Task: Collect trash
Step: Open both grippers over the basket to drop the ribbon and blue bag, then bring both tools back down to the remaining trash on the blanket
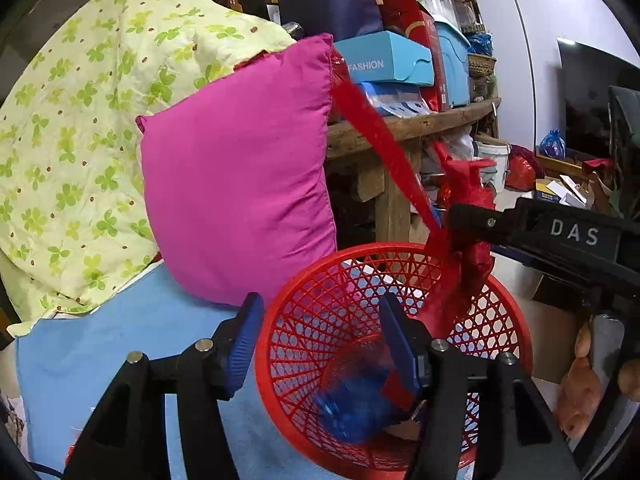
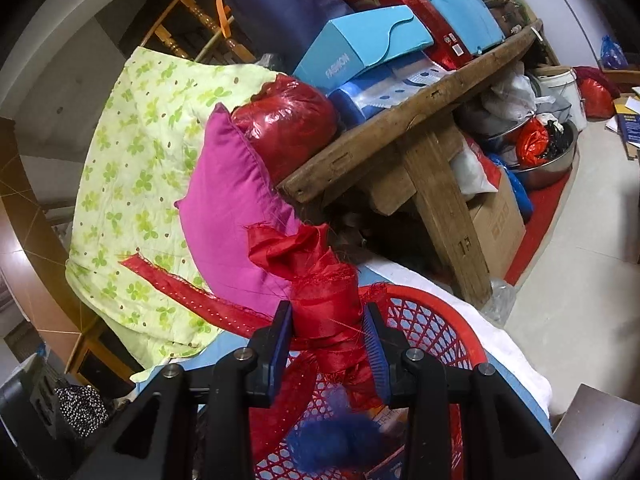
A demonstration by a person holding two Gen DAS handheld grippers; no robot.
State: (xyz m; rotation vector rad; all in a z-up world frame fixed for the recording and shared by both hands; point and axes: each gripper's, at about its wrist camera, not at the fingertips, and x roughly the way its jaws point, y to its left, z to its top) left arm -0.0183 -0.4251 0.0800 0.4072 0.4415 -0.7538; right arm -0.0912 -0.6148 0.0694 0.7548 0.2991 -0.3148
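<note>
- The left gripper [image 1: 320, 344] was a matte black plastic frame with two angular arms, each pierced by a slot-shaped cutout
- Round silver pins sat on top of its arm joints, two to a side
- Its fingers [image 1: 244, 344] carried blue pads, ribbed in fine ridges
- The right gripper [image 2: 328, 344] was the same build: black arms, silver pins, blue ribbed pads [image 2: 376, 360]
- Seen from the left wrist camera, the right gripper's black body bore pale raised letters "DAS" and a small screw near its tip
- The person's hand [image 1: 588, 384] showed beneath it, with no sleeve in view
</note>
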